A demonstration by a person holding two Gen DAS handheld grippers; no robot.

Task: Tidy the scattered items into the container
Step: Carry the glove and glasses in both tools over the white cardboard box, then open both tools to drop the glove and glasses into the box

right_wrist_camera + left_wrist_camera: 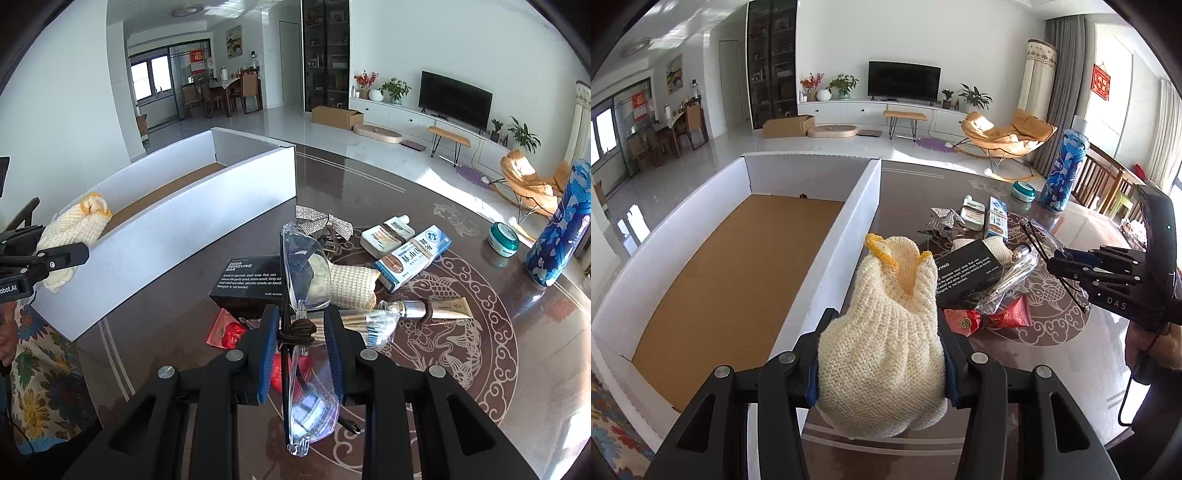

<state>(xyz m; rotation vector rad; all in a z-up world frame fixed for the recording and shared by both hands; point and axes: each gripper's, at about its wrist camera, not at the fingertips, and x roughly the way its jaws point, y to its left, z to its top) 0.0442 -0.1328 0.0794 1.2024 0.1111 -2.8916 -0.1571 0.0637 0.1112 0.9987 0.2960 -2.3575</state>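
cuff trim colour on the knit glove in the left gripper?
Yellow trim on the cream knit glove; clearest in the left wrist view.

A cream knitted glove (882, 332) with a yellow cuff is held up in the air, just over the near right wall of the long white box (827, 254). The box has a brown floor with nothing on it. Clear safety glasses (306, 332) are held up over a pile on the bench: a black box (251, 282), a red packet (229, 332), a blue-and-white box (413, 258).
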